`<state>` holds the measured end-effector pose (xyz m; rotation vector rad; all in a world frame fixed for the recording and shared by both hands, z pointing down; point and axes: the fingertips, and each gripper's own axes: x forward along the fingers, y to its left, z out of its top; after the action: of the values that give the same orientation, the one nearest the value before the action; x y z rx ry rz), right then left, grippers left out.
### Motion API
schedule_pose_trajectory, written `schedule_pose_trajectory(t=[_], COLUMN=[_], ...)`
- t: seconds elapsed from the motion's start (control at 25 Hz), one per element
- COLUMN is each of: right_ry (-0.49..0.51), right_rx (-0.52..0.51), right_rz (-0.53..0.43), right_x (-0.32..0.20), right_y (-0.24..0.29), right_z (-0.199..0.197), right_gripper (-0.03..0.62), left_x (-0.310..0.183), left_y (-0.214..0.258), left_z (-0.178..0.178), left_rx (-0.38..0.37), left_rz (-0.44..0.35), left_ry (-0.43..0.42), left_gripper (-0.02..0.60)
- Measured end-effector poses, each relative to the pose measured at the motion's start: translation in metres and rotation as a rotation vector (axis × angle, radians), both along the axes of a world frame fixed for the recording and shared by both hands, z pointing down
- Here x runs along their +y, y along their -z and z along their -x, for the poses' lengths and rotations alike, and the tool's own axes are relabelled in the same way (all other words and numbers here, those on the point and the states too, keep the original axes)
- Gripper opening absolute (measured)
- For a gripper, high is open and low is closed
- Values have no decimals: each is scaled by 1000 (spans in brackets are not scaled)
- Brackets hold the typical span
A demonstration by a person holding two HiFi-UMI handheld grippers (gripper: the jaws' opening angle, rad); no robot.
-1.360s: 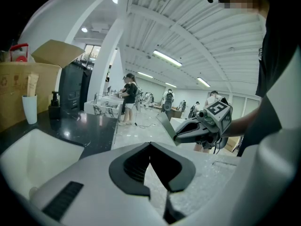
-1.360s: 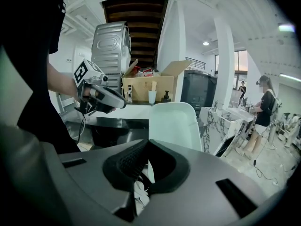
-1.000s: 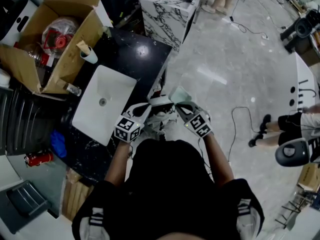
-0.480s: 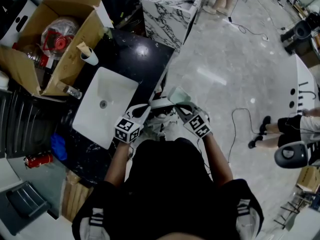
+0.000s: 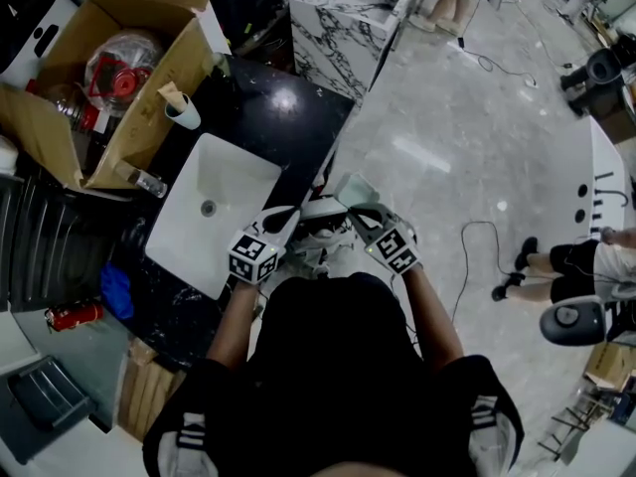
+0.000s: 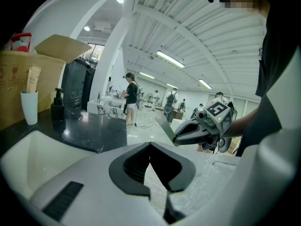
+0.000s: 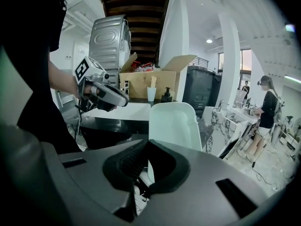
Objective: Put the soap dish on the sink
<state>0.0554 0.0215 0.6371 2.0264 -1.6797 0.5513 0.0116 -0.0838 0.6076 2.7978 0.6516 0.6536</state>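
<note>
A pale green soap dish (image 7: 175,125) stands upright in my right gripper (image 7: 148,144), which is shut on its lower edge. In the head view the soap dish (image 5: 356,188) is held just past the right edge of the black counter (image 5: 268,107), to the right of the white sink (image 5: 177,256). My left gripper (image 5: 296,211) hovers beside it, nearer the sink's right rim, and its jaws look shut with nothing between them (image 6: 149,146). From the left gripper view the right gripper (image 6: 200,127) shows ahead with the soap dish (image 6: 164,126) sticking up from its tip.
An open cardboard box (image 5: 109,78) with several items sits at the counter's far left. A white cup (image 5: 182,109) and a black pump bottle (image 6: 57,108) stand behind the sink. A marble-patterned block (image 5: 343,23) stands beyond the counter. A person (image 5: 586,256) is on the floor at right.
Both grippers keep the same pose with the soap dish still held. Only the head view has shifted slightly.
</note>
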Motion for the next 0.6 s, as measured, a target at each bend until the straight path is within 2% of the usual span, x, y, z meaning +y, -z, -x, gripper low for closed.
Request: schedule_pose_trajectory(t=[0.6], right_ry=[47], right_rx=[1], right_rz=[5], right_x=[-28], right_y=[-3], right_z=[1], right_gripper=[-3], left_x=[-20], left_y=[-4], left_z=[5], left_rx=[-10], left_rz=[5], left_ry=[29], left_gripper=[0])
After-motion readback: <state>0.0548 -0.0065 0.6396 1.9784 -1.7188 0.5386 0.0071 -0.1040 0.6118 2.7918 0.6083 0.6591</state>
